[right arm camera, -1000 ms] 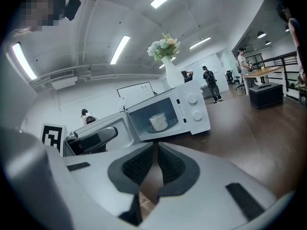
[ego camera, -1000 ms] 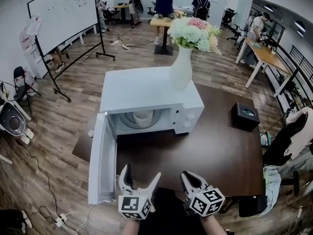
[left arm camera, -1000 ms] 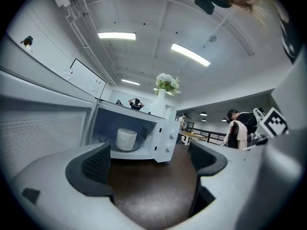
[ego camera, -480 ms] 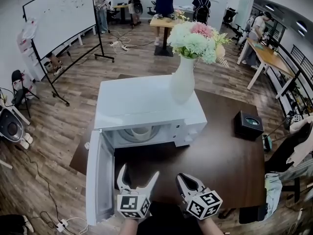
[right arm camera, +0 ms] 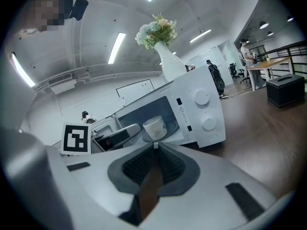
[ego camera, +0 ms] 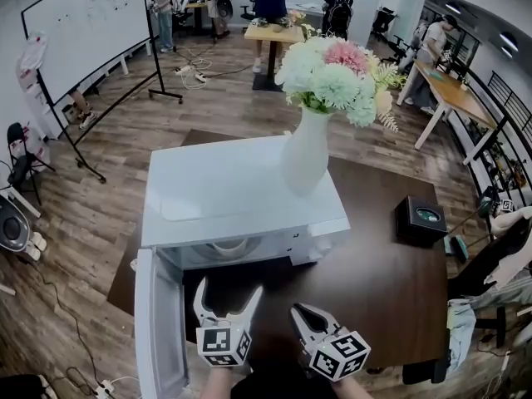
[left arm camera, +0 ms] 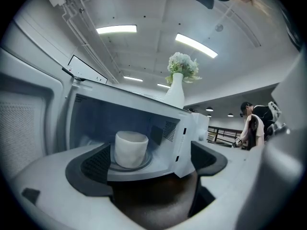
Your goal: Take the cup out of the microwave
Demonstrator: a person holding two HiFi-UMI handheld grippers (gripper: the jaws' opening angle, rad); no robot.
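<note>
Left gripper (ego camera: 229, 298) has its jaws spread wide with nothing between them, aimed straight into the open microwave (ego camera: 241, 194). Right gripper (ego camera: 301, 314) is pinched closed, empty, parked just beside it over the dark table (ego camera: 391, 281).

Key relation: the cup (left arm camera: 130, 148) stands upright on the turntable inside the cavity, dead ahead of the left gripper (left arm camera: 152, 169) and a bit toward its left jaw. Apart, no contact yet. From the head view only the cup's rim (ego camera: 226, 246) peeks out under the microwave's top edge.

Left is clearly the nearer tool. From the right gripper (right arm camera: 154, 150) the cup (right arm camera: 154, 127) also sits on its centre line, but farther off, with the left gripper partly in the way.

Pose: both held low at the table's near edge, jaws level and pointing forward, side by side. The door (ego camera: 155, 322) hangs open toward the person, just left of the left gripper.

My read: reach phase, grasp not begun. Next move looks like a straight push in with a small shift left to centre the cup in the gap, then close across its vertical axis. Watch the door on the left, the cavity roof, and the vase (ego camera: 306, 152) on top. Can't tell whether the cup has a handle.
</note>
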